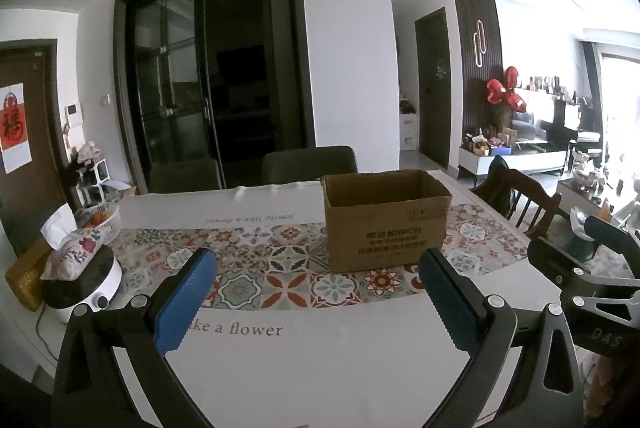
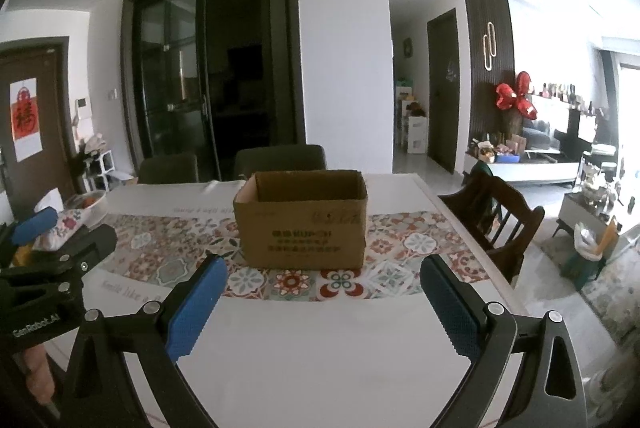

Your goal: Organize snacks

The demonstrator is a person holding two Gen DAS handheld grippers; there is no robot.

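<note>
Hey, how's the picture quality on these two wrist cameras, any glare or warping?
Left wrist view: window side at right blown out, door frame bowed by the fisheye, cardboard box sharp. Right wrist view: same glare at right, dark corners, box print too blurred to read.

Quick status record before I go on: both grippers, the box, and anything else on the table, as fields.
left gripper: open, nothing between the fingers, above the table's near edge
right gripper: open, nothing held
cardboard box: upright on the patterned runner, top flaps open, inside not visible
snacks: none visible in either view
table: white cloth with printed lettering
table's left end: tissue box on a white appliance, fruit basket behind
chairs: two dark chairs beyond the far edge
</note>
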